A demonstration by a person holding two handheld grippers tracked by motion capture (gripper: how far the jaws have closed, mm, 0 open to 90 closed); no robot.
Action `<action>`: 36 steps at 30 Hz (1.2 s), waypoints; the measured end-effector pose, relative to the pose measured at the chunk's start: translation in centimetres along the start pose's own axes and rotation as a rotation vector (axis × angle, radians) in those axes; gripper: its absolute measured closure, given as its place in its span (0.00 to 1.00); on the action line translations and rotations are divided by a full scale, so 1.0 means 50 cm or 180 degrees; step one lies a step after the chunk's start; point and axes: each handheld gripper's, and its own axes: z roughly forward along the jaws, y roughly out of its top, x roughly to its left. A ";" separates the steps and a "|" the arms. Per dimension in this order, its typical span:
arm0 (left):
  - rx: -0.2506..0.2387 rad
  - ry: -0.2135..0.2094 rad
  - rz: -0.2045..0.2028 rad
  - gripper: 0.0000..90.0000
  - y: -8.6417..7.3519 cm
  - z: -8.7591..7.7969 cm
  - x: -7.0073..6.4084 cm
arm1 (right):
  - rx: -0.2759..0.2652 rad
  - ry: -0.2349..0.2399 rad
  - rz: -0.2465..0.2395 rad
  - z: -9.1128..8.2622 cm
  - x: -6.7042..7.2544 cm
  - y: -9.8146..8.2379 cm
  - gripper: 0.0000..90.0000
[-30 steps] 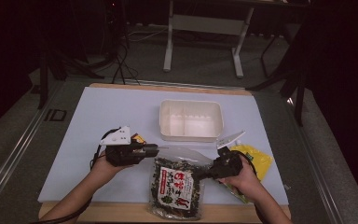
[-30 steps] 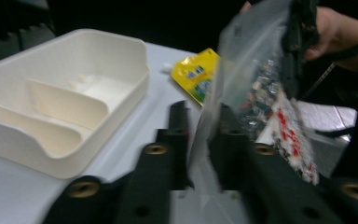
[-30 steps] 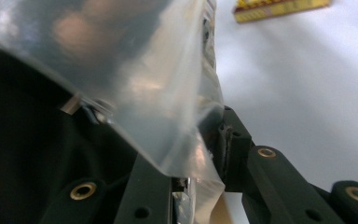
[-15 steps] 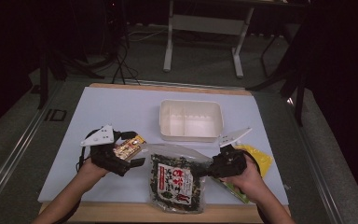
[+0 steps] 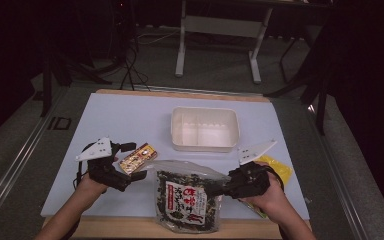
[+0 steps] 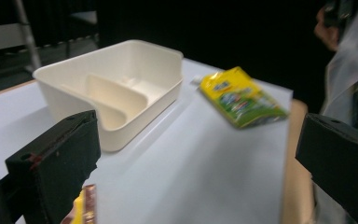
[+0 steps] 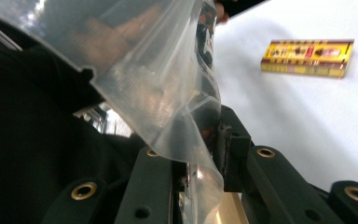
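A dark snack bag [image 5: 189,200] with a clear top [image 7: 144,60] lies at the table's front edge. My right gripper [image 5: 219,188] is shut on the bag's clear top right edge, and the plastic sits pinched between its jaws [image 7: 198,154]. My left gripper [image 5: 134,161] stands wide open [image 6: 200,154] to the left of the bag. A small yellow and red box [image 5: 141,153] lies flat on the table between its jaws, untouched as far as I can see. The box's corner [image 6: 85,207] shows beside the left jaw. The box [image 7: 307,57] also lies beyond the bag.
A white tray [image 5: 178,131] with a divider [image 6: 116,88] stands at mid table behind the bag. A yellow packet [image 5: 276,168] lies at the right, partly under the right hand, and looks flat [image 6: 240,95]. Bare table [image 5: 125,120] spreads at the back left.
My left gripper has drawn back to the left from the bag's top corner and now stands open around the small box. The right gripper has kept its hold on the bag.
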 end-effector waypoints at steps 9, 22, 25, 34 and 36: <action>0.0054 0.0132 0.0063 0.00 -0.005 -0.001 -0.005 | -0.0203 -0.0428 -0.0116 -0.064 0.011 0.022 0.86; -0.0010 0.0173 0.0018 0.00 -0.018 0.003 -0.010 | -0.0553 -0.1193 -0.0183 -0.141 -0.011 0.065 0.86; 0.0000 0.0182 0.0012 0.00 -0.024 0.004 -0.013 | -0.0679 -0.1470 -0.0215 -0.158 -0.022 0.078 0.86; 0.0102 0.0172 -0.0058 0.00 -0.046 0.016 -0.023 | -0.0887 -0.2063 -0.0141 -0.182 -0.087 0.102 0.86; 0.0136 0.0245 -0.0045 0.00 -0.053 0.019 -0.027 | -0.0920 -0.2138 -0.0108 -0.183 -0.106 0.104 0.86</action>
